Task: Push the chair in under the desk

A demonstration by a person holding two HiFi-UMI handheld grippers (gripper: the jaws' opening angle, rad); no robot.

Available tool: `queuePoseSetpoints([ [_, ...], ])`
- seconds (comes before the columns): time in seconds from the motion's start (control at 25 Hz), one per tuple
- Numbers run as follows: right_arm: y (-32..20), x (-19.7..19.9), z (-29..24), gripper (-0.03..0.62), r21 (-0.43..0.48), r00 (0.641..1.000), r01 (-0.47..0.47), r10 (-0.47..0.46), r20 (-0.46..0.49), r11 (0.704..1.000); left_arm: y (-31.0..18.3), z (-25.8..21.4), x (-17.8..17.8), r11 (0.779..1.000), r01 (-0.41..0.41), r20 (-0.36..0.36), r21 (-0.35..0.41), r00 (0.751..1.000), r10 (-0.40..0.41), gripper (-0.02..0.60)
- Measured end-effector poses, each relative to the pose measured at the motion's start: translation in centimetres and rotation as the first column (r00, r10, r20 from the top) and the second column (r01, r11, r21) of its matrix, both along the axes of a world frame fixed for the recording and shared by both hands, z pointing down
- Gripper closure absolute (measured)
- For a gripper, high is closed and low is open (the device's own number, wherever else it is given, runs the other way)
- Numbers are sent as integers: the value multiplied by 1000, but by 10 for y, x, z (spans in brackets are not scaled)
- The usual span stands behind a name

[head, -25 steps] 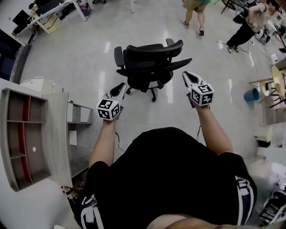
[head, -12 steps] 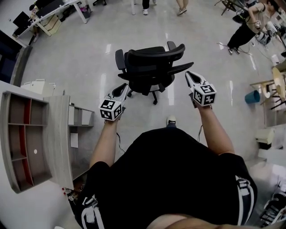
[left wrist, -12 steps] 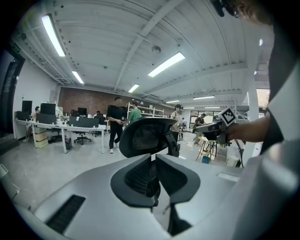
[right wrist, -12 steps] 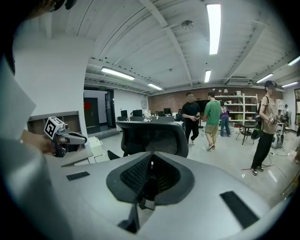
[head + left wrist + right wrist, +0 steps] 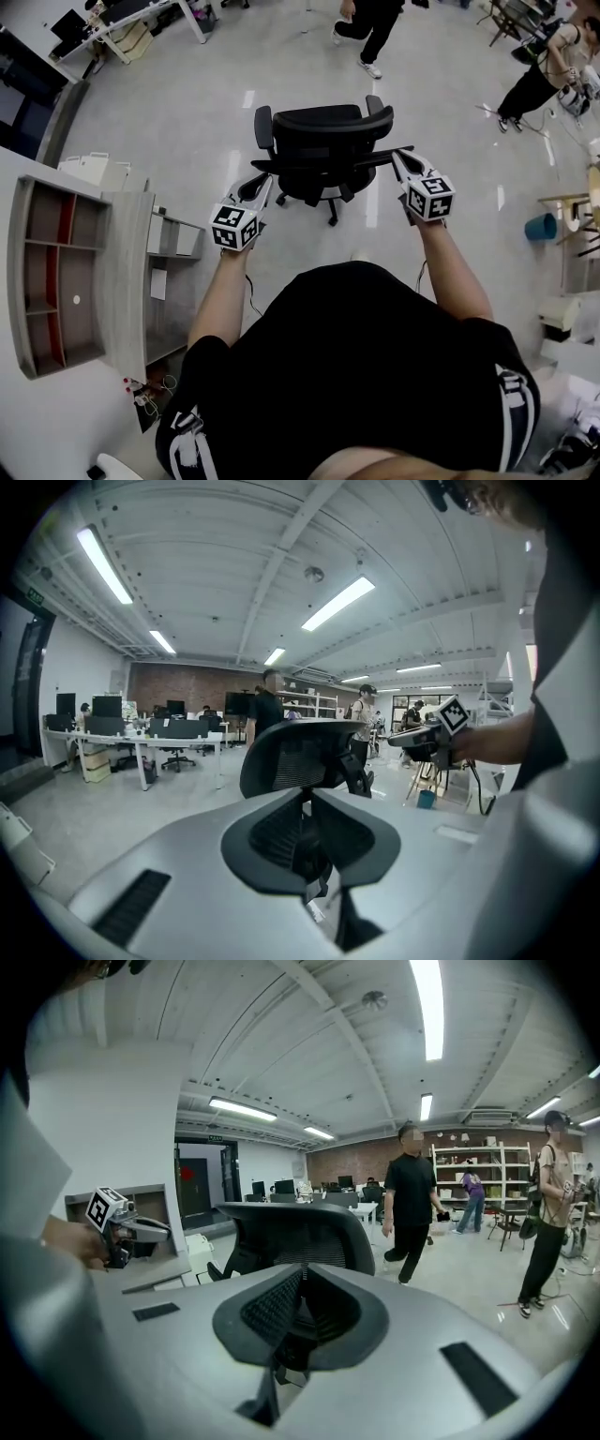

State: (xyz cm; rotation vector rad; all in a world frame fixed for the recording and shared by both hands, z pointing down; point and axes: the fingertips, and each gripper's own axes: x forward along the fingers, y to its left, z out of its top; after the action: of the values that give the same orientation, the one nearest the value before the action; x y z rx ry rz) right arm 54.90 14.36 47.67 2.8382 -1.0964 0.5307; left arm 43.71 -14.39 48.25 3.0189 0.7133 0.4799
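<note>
Black chair (image 5: 323,141) stood on open floor at 12 o'clock; within the last second the left gripper (image 5: 262,183) and right gripper (image 5: 400,157), jaws pressed together and empty, had neared its backrest, so pushing looked imminent

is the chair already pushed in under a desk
No, the black chair stands out on the open floor, with no desk over it.
</note>
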Motion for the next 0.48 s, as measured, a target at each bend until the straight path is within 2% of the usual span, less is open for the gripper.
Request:
queuePoseSetpoints([
  [0.48, 9, 39, 7, 586, -9, 999, 52, -51, 17, 999, 14, 6, 26, 999, 41, 20, -9, 999, -41, 541],
])
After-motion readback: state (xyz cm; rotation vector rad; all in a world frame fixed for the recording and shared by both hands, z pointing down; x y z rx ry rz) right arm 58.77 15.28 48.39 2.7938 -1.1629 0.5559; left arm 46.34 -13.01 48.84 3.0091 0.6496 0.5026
